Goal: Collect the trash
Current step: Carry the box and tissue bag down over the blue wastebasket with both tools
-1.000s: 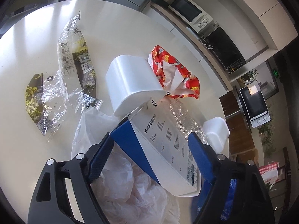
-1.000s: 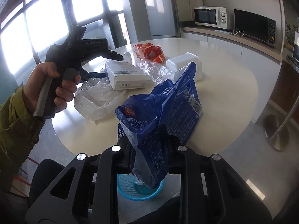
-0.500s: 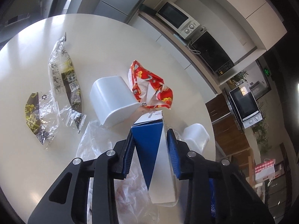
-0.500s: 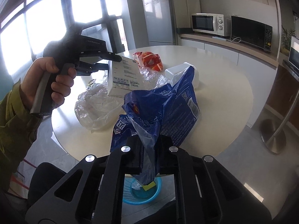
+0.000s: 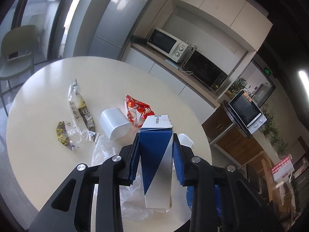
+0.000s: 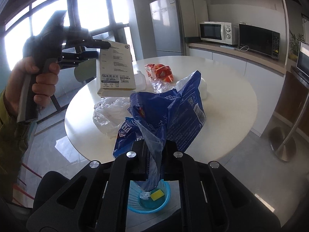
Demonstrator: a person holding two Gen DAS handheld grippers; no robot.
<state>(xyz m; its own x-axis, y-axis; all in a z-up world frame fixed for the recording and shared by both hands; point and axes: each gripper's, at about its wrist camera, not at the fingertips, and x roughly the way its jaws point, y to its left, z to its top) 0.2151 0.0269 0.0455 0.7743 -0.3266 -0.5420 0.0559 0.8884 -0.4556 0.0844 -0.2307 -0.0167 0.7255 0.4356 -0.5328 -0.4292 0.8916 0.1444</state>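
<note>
Black tool [image 6: 153, 154] frames, silver screws, blue pads [image 5: 135, 154]; olive-green sleeve [image 6: 11, 135]

Glossy cardboard box [image 5: 155, 155]; crinkly blue plastic bag [image 6: 170, 116]; smooth table [image 5: 38, 154].

Daylit room, strong backlight and fisheye warping

The windows [image 6: 38, 25] are blown out to white in the right wrist view, and the left gripper [image 6: 105, 45] in front of them is rendered dark and motion-blurred. A soft sheen is seen on the round table [image 5: 48, 154]. Straight lines are bent and corners blackened in both views.
</note>
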